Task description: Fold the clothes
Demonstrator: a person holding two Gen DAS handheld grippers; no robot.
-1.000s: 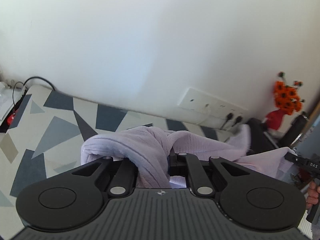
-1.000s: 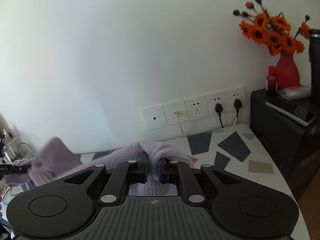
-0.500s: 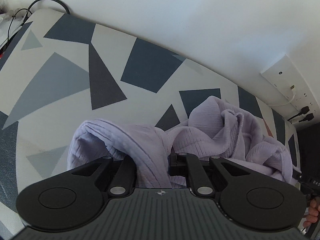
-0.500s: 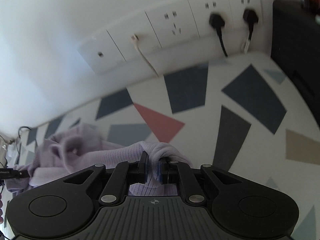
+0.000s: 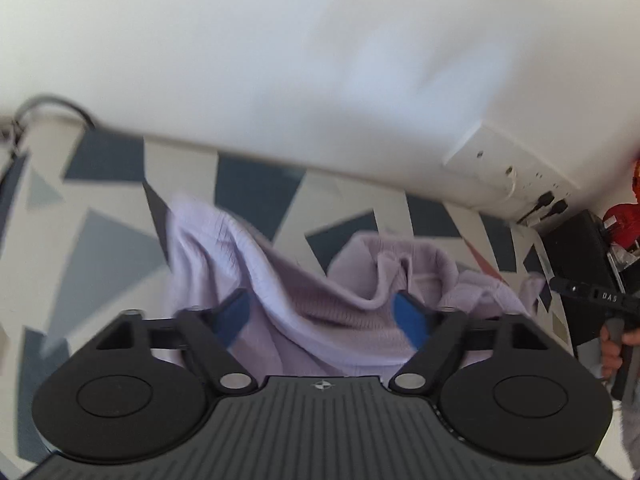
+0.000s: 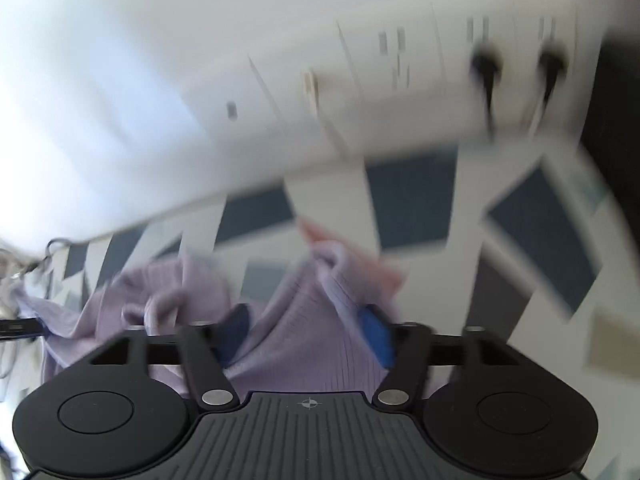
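Note:
A lavender ribbed garment point(image 5: 224, 248) lies crumpled on the table with the geometric pattern point(image 5: 100, 248). My left gripper point(image 5: 320, 300) is open, its blue pads point(image 5: 408, 316) spread wide, and loose cloth lies between them. In the right wrist view the garment point(image 6: 168, 292) stretches to the left, and one fold rises between the fingers. My right gripper point(image 6: 304, 316) is open too, its blue pad point(image 6: 374, 338) beside that fold. The right gripper's tip point(image 5: 592, 296) and the hand point(image 5: 616, 344) holding it show at the left wrist view's right edge. Both views are motion-blurred.
White wall sockets point(image 6: 400, 64) with two black plugs point(image 6: 484, 68) run along the wall behind the table. A black cabinet point(image 5: 576, 248) with a red vase point(image 5: 624, 220) stands at the right. A dark cable point(image 5: 52, 104) loops at the table's far left corner.
Both grippers have opened and let go of the garment, which now lies slack on the table. Both cameras have tilted up, showing more wall.

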